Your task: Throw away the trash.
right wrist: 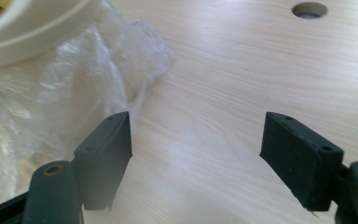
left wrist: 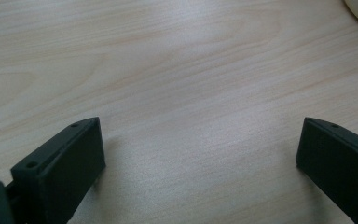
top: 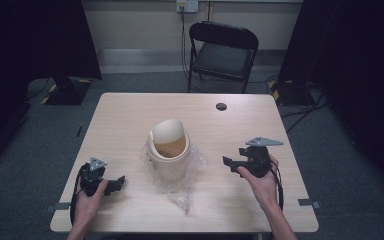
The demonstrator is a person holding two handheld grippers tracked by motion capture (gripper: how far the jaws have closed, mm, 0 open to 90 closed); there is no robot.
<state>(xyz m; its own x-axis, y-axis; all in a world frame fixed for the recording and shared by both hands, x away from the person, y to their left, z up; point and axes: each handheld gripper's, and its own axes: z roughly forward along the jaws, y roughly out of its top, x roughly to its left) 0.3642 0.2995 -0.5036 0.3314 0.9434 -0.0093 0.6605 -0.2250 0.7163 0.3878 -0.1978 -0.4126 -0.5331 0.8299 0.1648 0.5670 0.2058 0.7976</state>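
1. While the right gripper (right wrist: 196, 154) hovers low over the wood, its two black jaws stand wide apart with nothing between them; its own view has bare tabletop in the gap, and the crumpled plastic lies just beside the jaw at the lower left of that picture.
2. Likewise the left gripper (left wrist: 200, 158) has its two jaws spread wide, with plain wood grain between them and nothing held.
3. Seen from the high view, the right gripper (top: 242, 162) sits at the right of centre, pointing left toward the bin, with one grey three-cornered plate on top; the left gripper (top: 111, 185) lies at the lower left, pointing right, with its own smaller grey plate.
4. Two hands hold them: the right hand (top: 259, 177) and the left hand (top: 87, 192), both entering from the bottom edge.
5. One cream bin (top: 169, 160) stands upright at the middle of the frame, between the grippers and apart from both; its one swing lid (top: 169, 131) is tilted, showing a brownish inside.
6. One clear plastic bag (top: 180, 192) is crumpled around the bin's base and trails toward the bottom edge; it shows again at the left of the right gripper view (right wrist: 74, 84).
7. One pale wooden table (top: 130, 120) carries it all, with one round hole (top: 221, 106) near its far edge.
8. One black folding chair (top: 223, 52) stands beyond the table at the top centre.
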